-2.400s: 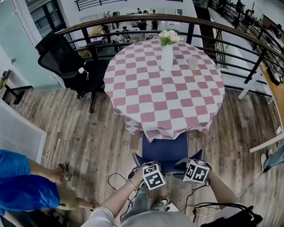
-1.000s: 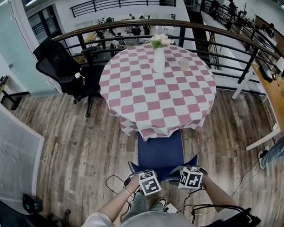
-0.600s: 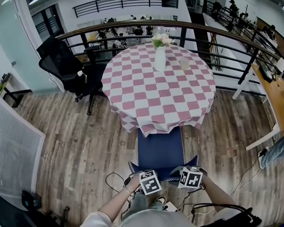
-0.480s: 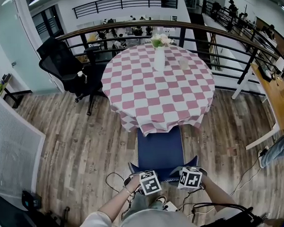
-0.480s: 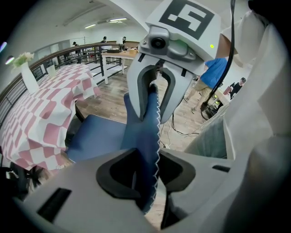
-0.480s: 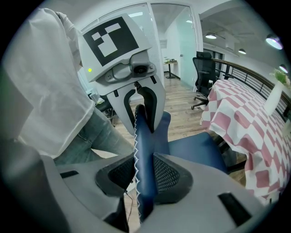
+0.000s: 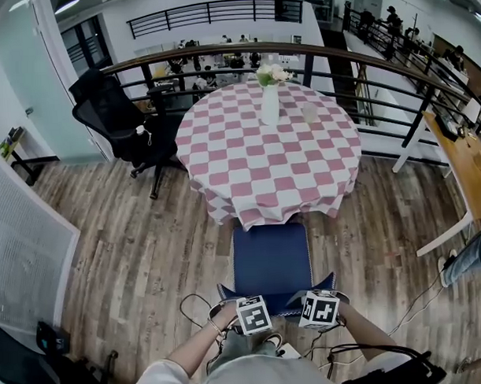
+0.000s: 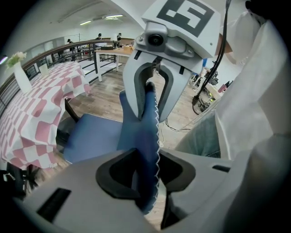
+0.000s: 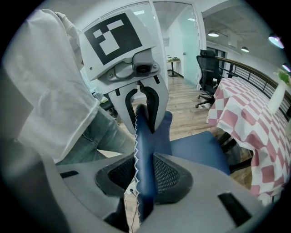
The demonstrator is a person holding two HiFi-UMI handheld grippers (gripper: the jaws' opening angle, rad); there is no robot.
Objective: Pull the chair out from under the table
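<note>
The blue chair (image 7: 270, 255) stands in front of the round table with the pink-and-white check cloth (image 7: 248, 171); its whole seat shows, just clear of the cloth's hem. My left gripper (image 7: 248, 309) and right gripper (image 7: 319, 304) are side by side on the top edge of the chair's backrest. In the left gripper view the blue backrest (image 8: 145, 136) with its white stitched edge runs between the left gripper (image 8: 145, 170), and the pads press on it. The right gripper (image 9: 143, 175) clamps the same backrest (image 9: 146, 136) in the right gripper view.
A white vase of flowers (image 7: 270, 100) and a glass (image 7: 309, 112) stand on the table. A black office chair (image 7: 116, 121) is at the table's left, a curved railing (image 7: 378, 64) behind it. Cables (image 7: 196, 305) lie on the wood floor by my feet. Someone's leg (image 7: 471, 258) is at right.
The chair has slid back toward me with both grippers on it, so more of the seat shows outside the tablecloth. The person in blue at the left has left the view.
</note>
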